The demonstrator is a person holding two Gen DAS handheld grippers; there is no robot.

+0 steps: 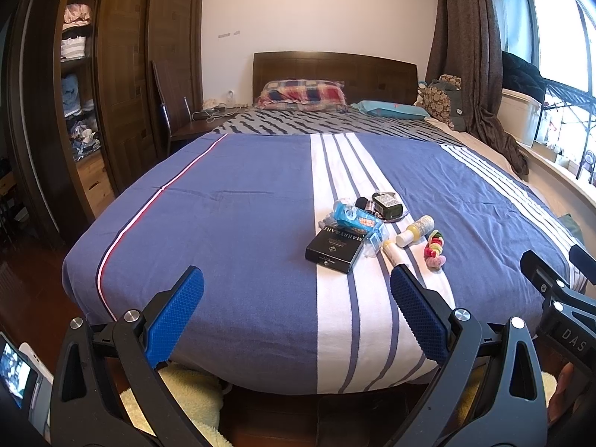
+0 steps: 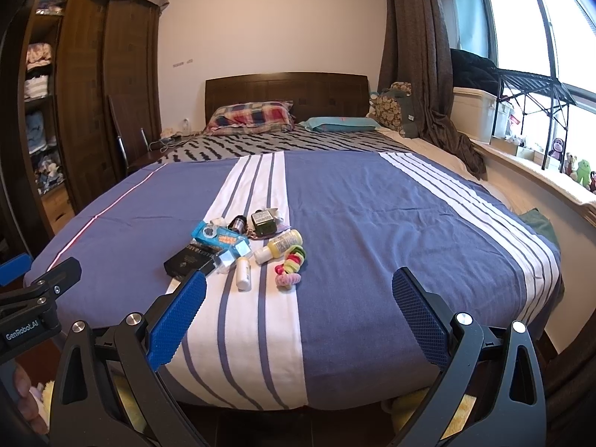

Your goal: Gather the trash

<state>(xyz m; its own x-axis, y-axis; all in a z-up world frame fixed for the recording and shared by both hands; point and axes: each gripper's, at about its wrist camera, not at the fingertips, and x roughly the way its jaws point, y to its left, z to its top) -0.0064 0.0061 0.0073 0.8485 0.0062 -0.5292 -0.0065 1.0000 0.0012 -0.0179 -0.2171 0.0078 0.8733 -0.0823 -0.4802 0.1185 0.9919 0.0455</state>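
Clearly we were only starting: left gripper [image 1: 296, 294] and right gripper [image 2: 300, 294] gaped empty; next, reach the trash pile [image 2: 238, 246].

The left tongs [image 1: 298, 290] are spread wide, blue-padded fingers [image 1: 175, 316] far apart and gripping nothing. The right tongs [image 2: 300, 294] are equally wide and empty. Both sit level, side by side, pointing toward the far end, the right just beside the left.

Black hand-held gripper [image 1: 296, 290] frames (silver screws), blue textured pads [image 1: 175, 316].
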